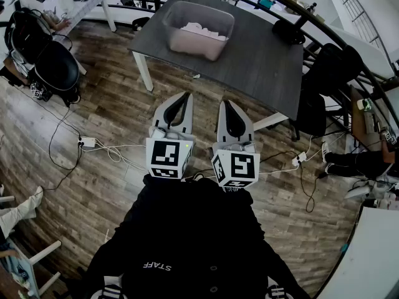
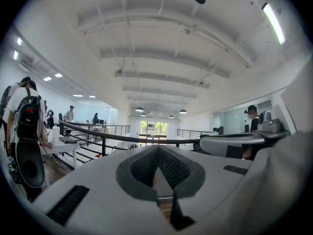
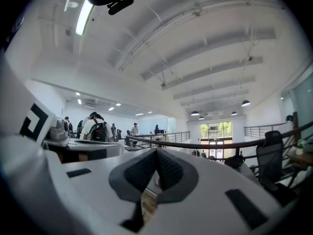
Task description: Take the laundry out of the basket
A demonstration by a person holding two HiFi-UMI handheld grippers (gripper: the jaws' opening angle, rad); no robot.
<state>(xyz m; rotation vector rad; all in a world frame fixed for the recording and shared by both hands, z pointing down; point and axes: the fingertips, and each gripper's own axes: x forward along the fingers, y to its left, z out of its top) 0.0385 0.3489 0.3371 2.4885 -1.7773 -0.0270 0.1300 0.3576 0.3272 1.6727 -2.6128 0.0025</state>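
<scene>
Laundry (image 1: 201,30), perhaps towels, well beyond left gripper (image 1: 184,98) and right gripper (image 1: 227,103), both clenched.

A wood-plank floor (image 1: 112,117) is spreading beneath a dark grey surface (image 1: 262,64) on white legs. A white power strip (image 1: 87,142) is lying on the planks. A black railing (image 2: 98,133) is curving behind, and a long ceiling lamp (image 2: 273,21) is glowing overhead.

Person: wearing a black long-sleeved top (image 1: 187,229), white "STAFF" lettering (image 1: 156,266) running across it, white stripes showing at its sleeve ends. Ahead of the top: left gripper (image 1: 184,96) and right gripper (image 1: 225,103), each showing a white tapering shell, dark grey ribbed pads (image 2: 142,169), and carrying a white cube (image 1: 168,159) bearing black square markers.
</scene>
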